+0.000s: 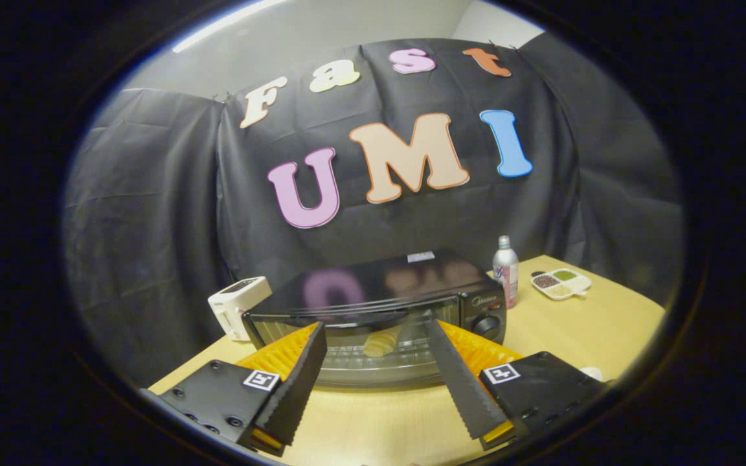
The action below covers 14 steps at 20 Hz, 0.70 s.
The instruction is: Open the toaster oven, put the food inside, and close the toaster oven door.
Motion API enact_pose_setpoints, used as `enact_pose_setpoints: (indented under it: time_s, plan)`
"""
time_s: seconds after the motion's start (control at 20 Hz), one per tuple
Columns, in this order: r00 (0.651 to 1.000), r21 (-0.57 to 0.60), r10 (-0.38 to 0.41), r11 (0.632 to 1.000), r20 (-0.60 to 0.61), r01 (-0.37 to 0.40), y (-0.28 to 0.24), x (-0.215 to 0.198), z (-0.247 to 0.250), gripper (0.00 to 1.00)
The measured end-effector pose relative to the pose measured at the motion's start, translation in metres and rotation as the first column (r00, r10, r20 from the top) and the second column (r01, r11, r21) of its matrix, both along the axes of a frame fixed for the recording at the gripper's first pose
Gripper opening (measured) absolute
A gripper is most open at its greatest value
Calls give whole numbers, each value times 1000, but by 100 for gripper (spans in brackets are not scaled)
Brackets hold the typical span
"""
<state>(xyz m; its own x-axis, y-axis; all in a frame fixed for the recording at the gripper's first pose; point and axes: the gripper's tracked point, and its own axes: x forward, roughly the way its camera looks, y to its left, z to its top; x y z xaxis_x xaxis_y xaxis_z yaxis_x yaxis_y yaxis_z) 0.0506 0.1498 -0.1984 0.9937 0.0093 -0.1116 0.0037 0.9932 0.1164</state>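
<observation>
Sitting at about ten o'clock from the fingers, a small white appliance [238, 304] stands on the wooden table [593, 323], just beside the left end of the toaster oven [373, 304]. At twelve o'clock, straight ahead of the gripper [376, 336], the black toaster oven faces the camera with its glass door [373, 369] dropped open toward the fingers. A pale piece of food [381, 343] lies on the wire rack [405, 356] inside, seen between the two fingertips. The fingers are spread wide with nothing between them, their tips reaching up to the oven's front on either side of the food. An orange surface shows behind each finger; what it belongs to cannot be told. At the oven's right end sits a round knob [487, 323]. At about one o'clock a slim bottle [506, 268] stands upright just beside the oven's right rear corner, and at two o'clock, farther along the table, lies a white divided dish [561, 283] with dark and green fillings.
</observation>
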Motion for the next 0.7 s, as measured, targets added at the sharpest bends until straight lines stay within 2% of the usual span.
enact_pose_setpoints:
  time_s: [0.15, 0.3, 0.55, 0.7]
  plan:
    - [999, -54, 21, 998, 37, -19, -4, -14, 35, 99]
    - [998, -124, 0, 992, 60, 7, -17, -20, 65, 99]
    - [993, -183, -26, 982, 116, 47, -31, -25, 116, 99]
    - [993, -211, -45, 975, 113, 68, -35, -26, 130, 99]
